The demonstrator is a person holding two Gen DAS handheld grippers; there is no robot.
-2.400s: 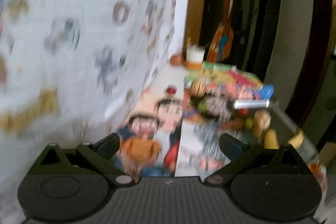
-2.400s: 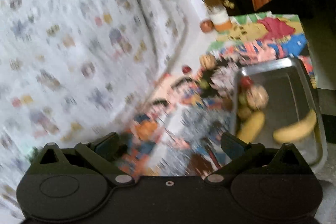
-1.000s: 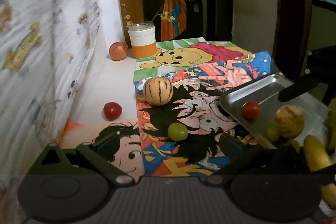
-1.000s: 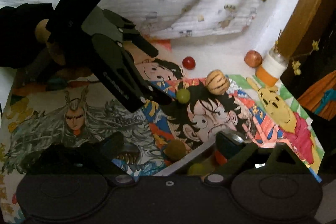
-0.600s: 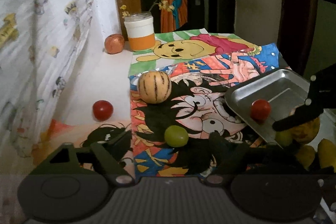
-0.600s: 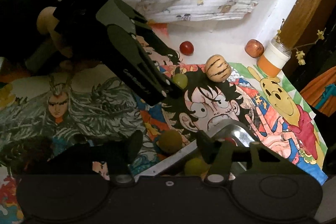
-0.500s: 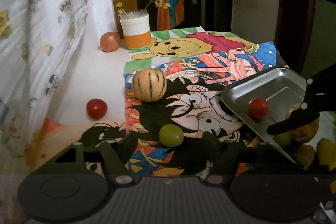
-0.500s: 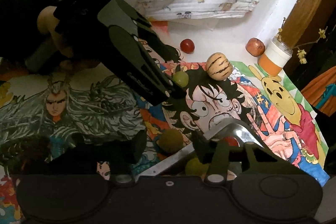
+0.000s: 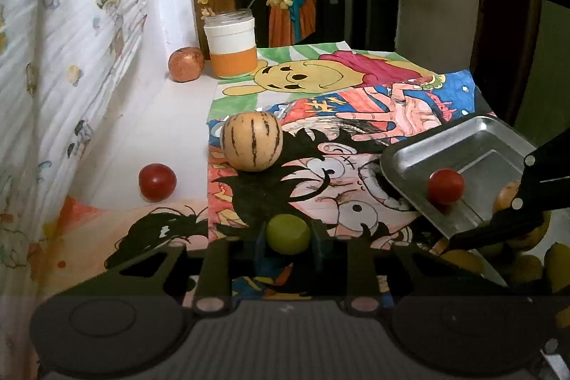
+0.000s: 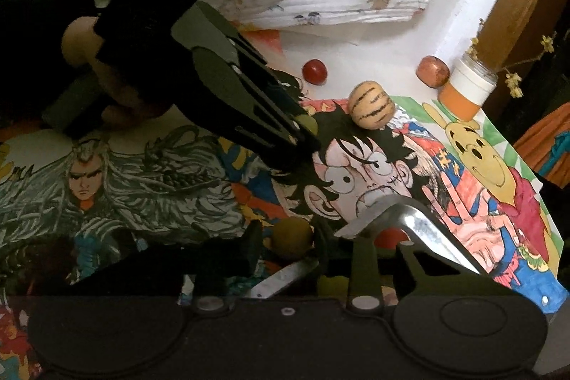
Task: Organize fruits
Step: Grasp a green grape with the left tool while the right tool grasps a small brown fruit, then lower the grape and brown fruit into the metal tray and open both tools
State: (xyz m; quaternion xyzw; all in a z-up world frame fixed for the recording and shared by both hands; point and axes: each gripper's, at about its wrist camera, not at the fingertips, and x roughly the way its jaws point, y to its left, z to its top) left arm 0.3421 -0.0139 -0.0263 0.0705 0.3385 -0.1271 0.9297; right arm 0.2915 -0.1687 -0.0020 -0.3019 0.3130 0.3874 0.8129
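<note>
On the cartoon mat, left gripper (image 9: 288, 239) pinches a green grape (image 9: 288, 234); right gripper (image 10: 288, 243) pinches an olive-brown fruit (image 10: 293, 237).

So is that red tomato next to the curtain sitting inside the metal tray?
No, that red tomato lies on the bare white surface, well apart from the metal tray, which holds a different one.

The round green fruit (image 9: 288, 234) is showing a plain yellow-green skin. The melon (image 9: 251, 140) is showing tan with dark stripes. The tomato (image 9: 157, 182) is showing solid red. The jar (image 9: 232, 44) is showing white over orange. The tray (image 9: 459, 145) is showing silver-grey.
</note>
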